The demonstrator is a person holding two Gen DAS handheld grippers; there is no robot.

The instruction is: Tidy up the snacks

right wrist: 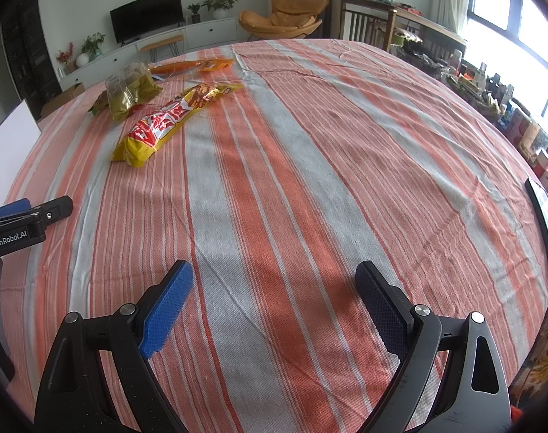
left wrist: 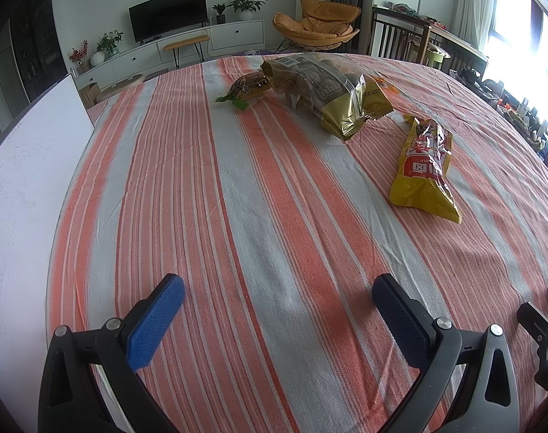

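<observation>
The near half of the striped worktop (right wrist: pixel 274 187) lies bare and passable, while toward its far left corner a yellow snack bag (right wrist: pixel 169 122), a gold bag (right wrist: pixel 129 92) and an orange packet (right wrist: pixel 193 66) crowd together.

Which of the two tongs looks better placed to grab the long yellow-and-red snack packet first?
Probably the right tongs: open and empty, nearer the long yellow-and-red snack packet. The left tongs, equally open, sit farther left.

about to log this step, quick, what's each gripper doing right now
Left gripper: open, holding nothing, over the striped cloth.
Right gripper: open, holding nothing, over the same cloth.
</observation>
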